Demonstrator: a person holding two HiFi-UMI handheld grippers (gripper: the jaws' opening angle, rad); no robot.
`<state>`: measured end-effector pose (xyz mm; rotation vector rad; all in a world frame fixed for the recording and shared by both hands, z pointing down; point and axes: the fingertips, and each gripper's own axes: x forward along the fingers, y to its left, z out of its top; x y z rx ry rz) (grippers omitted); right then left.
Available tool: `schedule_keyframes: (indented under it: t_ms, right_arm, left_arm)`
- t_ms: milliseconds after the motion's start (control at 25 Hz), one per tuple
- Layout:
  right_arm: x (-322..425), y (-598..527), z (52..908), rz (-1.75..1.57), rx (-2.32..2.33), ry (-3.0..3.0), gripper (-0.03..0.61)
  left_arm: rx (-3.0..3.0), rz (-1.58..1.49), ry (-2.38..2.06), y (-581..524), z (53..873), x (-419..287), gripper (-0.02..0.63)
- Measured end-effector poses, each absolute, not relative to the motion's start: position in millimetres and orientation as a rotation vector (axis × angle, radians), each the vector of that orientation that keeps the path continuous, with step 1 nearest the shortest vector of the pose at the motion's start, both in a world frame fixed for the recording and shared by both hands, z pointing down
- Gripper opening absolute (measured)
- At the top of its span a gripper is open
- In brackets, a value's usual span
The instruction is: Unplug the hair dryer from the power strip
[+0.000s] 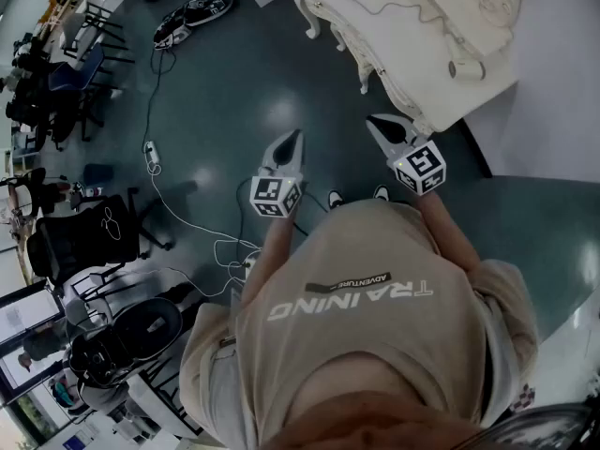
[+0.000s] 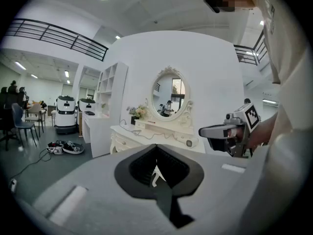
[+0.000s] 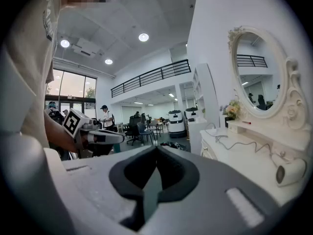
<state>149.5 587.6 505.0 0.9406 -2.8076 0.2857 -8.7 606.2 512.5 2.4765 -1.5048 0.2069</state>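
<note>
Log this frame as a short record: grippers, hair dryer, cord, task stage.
left gripper: shut, empty, in the air short of the dressing table
right gripper: shut, empty, closer to the table
hair dryer: lying on the tabletop, untouched
cord: trailing across the tabletop
power strip: cannot make out
task stage: not yet begun

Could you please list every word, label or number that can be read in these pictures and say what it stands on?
"TRAINING": large white letters on the person's beige T-shirt, upside down in the head view.
"ADVENTURE": small print above it, same shirt.
Cubes on the left gripper and right gripper: square patterns only, no words.
Everything else: too small to read.
</note>
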Motion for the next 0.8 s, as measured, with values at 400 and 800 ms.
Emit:
schedule_keyframes:
  t_ms: [400,800]
  right_arm:
    - [173.1,576.1,507.9,0.381,0.919,-2.795,0.005]
    - [150.3,533.3,543.9,0.381,0.803,-2.797,0.005]
  left_arm:
    - [2.410,0.193,-1.530,596.1,517.2,10.1,0.006]
    - [2.310,0.249,-1.604,580.9,537.7,-4.2,0.006]
